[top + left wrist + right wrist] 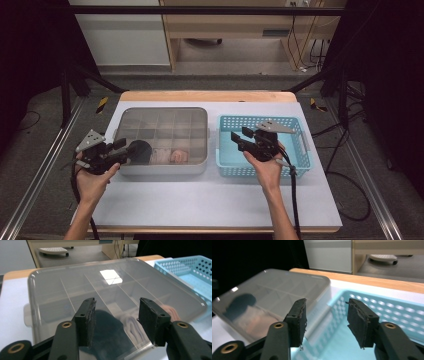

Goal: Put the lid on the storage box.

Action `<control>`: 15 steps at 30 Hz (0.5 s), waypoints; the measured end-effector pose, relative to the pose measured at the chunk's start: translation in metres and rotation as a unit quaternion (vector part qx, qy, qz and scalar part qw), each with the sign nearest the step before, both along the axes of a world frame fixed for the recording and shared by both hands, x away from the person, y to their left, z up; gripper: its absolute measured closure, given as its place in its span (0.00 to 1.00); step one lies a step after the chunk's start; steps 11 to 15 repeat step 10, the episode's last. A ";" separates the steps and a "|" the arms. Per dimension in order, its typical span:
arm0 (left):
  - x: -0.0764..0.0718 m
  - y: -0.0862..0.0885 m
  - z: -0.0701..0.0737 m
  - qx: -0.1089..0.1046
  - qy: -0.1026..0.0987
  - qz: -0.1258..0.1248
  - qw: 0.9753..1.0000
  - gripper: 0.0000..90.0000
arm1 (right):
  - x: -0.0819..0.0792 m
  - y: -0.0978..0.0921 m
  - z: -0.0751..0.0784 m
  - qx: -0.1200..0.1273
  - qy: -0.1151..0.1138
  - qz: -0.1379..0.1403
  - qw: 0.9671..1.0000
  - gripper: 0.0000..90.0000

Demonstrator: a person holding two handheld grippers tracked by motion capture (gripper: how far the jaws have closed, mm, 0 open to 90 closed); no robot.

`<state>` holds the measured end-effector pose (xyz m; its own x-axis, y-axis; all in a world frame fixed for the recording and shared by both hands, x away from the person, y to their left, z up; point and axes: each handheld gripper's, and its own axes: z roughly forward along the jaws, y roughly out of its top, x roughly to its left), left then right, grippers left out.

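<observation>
A rounded-corner storage box [162,140] of frosted, see-through plastic is set on the left half of the pale worktop [210,200], its lid shut over a grid of thin dividers. Just beside it on the right, a light blue basket [263,146] with perforated walls is parked.

The left tongs [129,148] are held wide apart at the box's near left corner, right over the lid; touching or not can't be made out. The right tongs [241,138] are also spread wide, hung above the basket's left part, nothing gripped.

Under the lid, a dark round blob [107,337] and some pinkish-white soft stuff [132,326] are blurred by the plastic, so their identity can't be pinned down.
</observation>
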<state>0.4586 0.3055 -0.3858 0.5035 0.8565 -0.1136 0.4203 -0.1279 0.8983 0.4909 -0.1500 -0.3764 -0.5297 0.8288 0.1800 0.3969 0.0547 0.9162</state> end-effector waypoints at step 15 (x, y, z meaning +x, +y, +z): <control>-0.028 0.008 -0.005 0.007 0.008 -0.017 1.000 0.67 | -0.025 -0.051 -0.016 -0.032 0.014 -0.011 0.999 0.59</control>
